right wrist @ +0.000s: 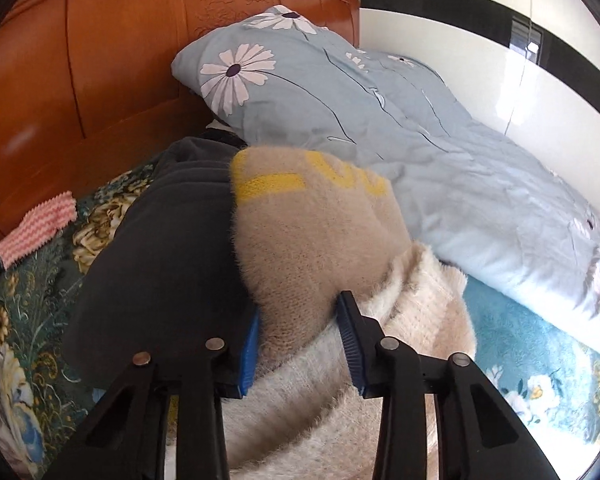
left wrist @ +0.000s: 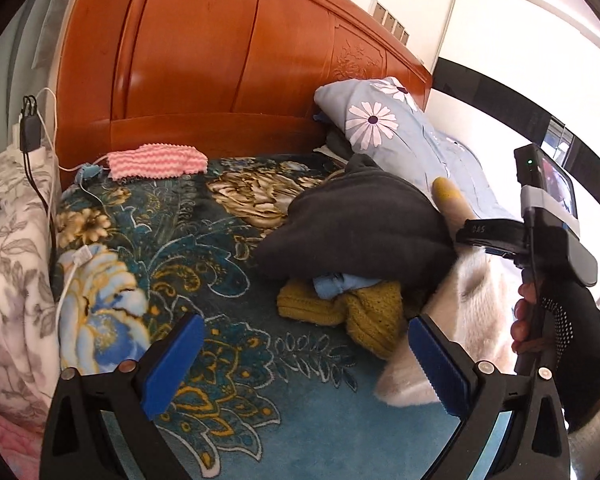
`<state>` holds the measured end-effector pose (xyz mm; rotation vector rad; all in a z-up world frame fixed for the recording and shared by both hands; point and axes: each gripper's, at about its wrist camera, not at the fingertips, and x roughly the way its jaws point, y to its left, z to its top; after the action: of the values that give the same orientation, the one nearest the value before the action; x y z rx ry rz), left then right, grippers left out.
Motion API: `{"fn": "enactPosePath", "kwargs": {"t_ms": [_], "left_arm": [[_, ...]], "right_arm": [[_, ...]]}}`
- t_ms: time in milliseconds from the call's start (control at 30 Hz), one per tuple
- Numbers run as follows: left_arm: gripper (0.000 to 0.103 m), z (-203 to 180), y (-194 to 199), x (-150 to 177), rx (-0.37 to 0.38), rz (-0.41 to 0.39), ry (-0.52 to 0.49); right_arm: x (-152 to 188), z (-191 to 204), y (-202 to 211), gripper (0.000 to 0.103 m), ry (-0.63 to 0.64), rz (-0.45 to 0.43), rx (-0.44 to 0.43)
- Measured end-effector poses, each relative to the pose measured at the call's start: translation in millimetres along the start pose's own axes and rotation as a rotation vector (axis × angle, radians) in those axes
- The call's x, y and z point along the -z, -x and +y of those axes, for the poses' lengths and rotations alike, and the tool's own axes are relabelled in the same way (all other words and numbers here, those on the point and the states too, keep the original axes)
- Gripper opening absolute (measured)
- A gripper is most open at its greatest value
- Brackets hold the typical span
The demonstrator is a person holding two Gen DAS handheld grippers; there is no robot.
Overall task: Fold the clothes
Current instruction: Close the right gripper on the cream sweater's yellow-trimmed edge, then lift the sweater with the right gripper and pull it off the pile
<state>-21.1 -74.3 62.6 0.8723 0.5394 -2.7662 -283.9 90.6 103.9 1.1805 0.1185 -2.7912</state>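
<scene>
A fuzzy beige sweater (right wrist: 316, 240) with yellow stripes is bunched up between the blue pads of my right gripper (right wrist: 300, 320), which is shut on a thick fold of it. The sweater's cream body (left wrist: 476, 312) trails down onto the bed. A black garment (left wrist: 360, 228) lies against it on the left, on top of a mustard knit (left wrist: 364, 316) and a small blue piece (left wrist: 336, 284). My left gripper (left wrist: 304, 324) hangs open just in front of this pile, holding nothing. The right gripper (left wrist: 484, 234), held by a gloved hand (left wrist: 560, 320), shows at the right edge of the left wrist view.
A teal floral blanket (left wrist: 180, 248) covers the bed. The wooden headboard (left wrist: 204, 60) stands behind, with a pink striped cloth (left wrist: 156, 162) at its foot. A light blue daisy pillow and quilt (right wrist: 340, 104) lie to the right. White cables (left wrist: 66, 280) run along the left side.
</scene>
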Motion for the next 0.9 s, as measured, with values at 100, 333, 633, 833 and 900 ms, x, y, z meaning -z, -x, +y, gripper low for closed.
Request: {"fn": "enactPosePath", "kwargs": {"t_ms": [100, 333, 633, 833, 900], "left_arm": [[0.103, -1, -2, -1, 0.007, 0.01, -0.007], [0.103, -2, -2, 0, 0.019, 0.01, -0.001], [0.103, -8, 0, 1, 0.032, 0.013, -0.019], [0.103, -7, -1, 0, 0.036, 0.021, -0.008], [0.103, -6, -2, 0, 0.036, 0.025, -0.004]], "right_arm": [[-1, -12, 4, 0.023, -0.035, -0.012, 0.027], [-2, -30, 0, 0.022, -0.064, 0.016, 0.015], [-4, -25, -12, 0.047, -0.058, 0.034, 0.044], [-4, -22, -20, 0.043, -0.053, 0.047, 0.068], [-3, -27, -18, 0.035, -0.069, 0.045, 0.057]]}}
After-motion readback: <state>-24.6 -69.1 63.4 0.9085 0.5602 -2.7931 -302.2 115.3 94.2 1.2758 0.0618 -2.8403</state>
